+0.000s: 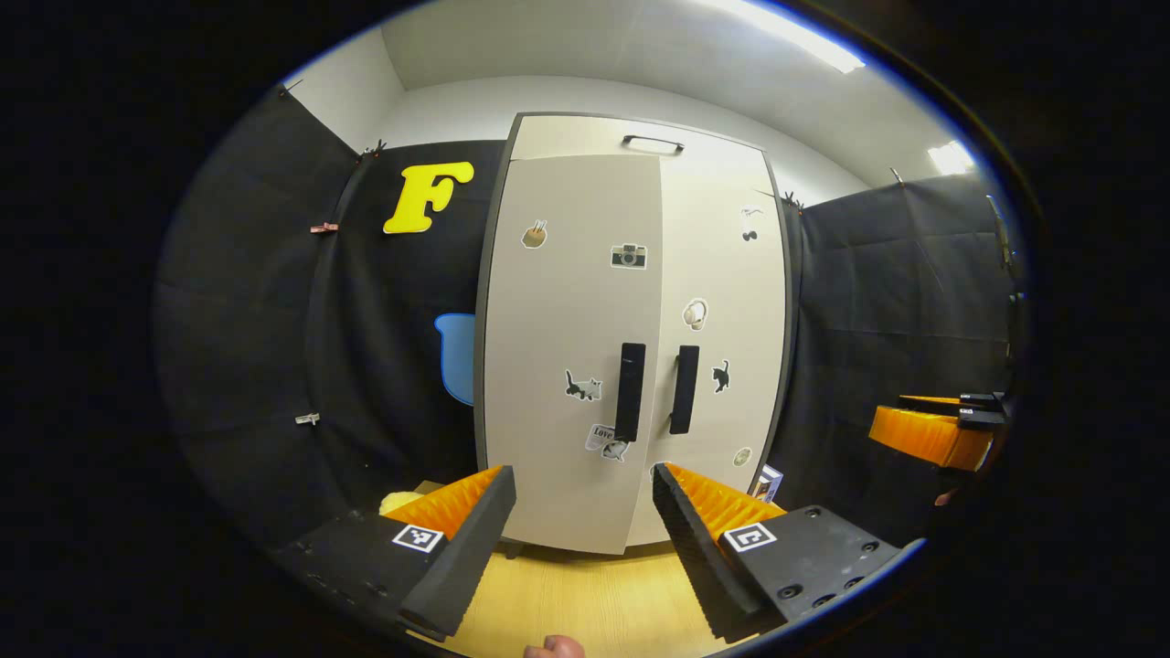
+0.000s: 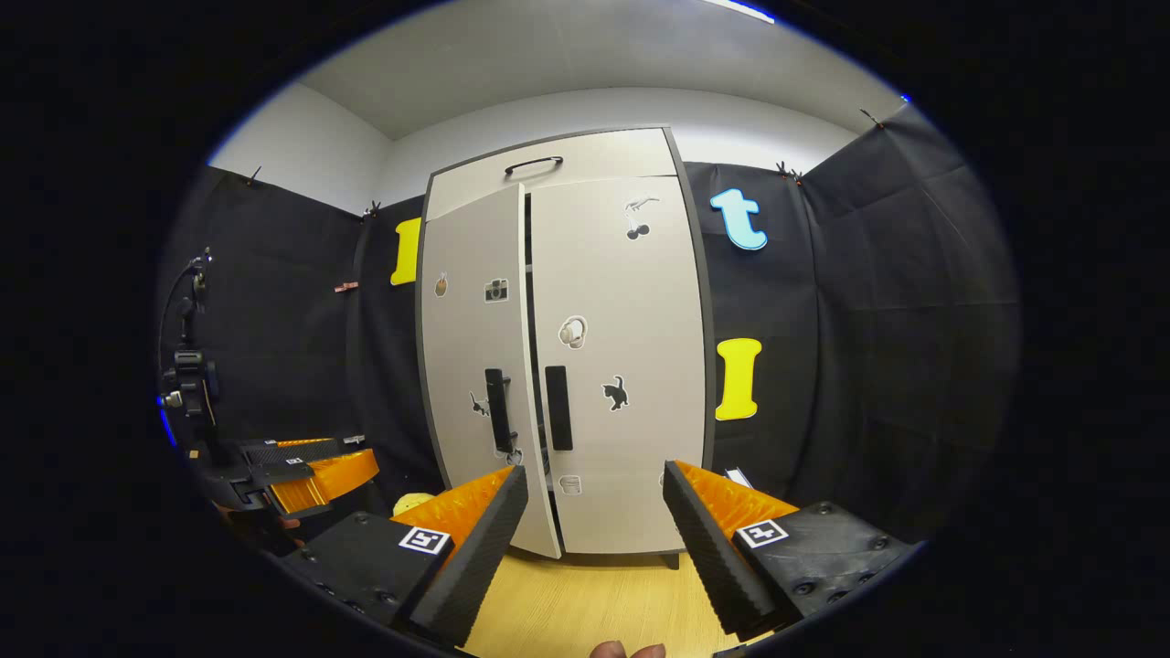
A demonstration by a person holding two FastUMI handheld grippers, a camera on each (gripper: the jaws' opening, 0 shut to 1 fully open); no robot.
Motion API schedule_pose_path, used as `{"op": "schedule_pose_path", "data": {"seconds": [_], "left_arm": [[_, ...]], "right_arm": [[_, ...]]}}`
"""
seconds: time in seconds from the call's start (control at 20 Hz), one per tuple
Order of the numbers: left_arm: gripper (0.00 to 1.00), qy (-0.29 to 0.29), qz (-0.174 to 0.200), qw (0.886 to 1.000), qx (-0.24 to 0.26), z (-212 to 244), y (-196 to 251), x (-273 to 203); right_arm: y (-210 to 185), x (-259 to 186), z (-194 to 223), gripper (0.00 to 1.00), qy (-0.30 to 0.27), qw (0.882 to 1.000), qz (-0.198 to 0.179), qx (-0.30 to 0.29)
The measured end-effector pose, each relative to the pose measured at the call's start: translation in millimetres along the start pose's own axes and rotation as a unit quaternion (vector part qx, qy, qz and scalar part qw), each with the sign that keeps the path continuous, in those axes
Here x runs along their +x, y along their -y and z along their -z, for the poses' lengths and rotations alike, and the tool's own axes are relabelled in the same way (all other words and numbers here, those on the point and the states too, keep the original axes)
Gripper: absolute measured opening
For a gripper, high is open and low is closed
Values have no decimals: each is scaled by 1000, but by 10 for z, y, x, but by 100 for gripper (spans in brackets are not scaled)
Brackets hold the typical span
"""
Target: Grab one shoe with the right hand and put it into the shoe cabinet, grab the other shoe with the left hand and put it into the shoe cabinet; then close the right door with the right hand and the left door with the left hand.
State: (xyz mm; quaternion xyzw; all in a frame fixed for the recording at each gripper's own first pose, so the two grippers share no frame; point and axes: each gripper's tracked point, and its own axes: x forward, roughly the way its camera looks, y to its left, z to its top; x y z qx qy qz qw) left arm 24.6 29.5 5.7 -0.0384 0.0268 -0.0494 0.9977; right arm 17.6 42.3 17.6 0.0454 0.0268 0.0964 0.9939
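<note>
The left gripper has its two fingers spread wide with nothing between them, black ribbed pads facing inward over orange backs, hovering above a pale wooden floor. The right gripper is likewise spread apart and empty in its own view; in the left gripper view it also shows at the right edge as an orange and black shape.

Straight ahead of both stands the shoe cabinet, a tall beige unit with a dark frame and a black handle on its top panel. The right door lies flush with the frame. The left door is nearly shut but still stands slightly proud of the frame (a dark gap runs between the two doors in the right gripper view). Each door carries a black vertical handle near the middle seam, plus small stickers: a camera, cats, cherries and others too small to make out.

A small yellow object sits low beside the cabinet's left foot; what it is cannot be told.
</note>
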Motion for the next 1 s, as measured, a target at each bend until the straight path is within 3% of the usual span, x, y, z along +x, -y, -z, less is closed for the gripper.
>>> {"op": "schedule_pose_path", "data": {"seconds": [1.0], "left_arm": [[95,-7,14,1000,8,28,82,-40]], "right_arm": [[-19,1,-6,98,-1,1000,4,2]]}}
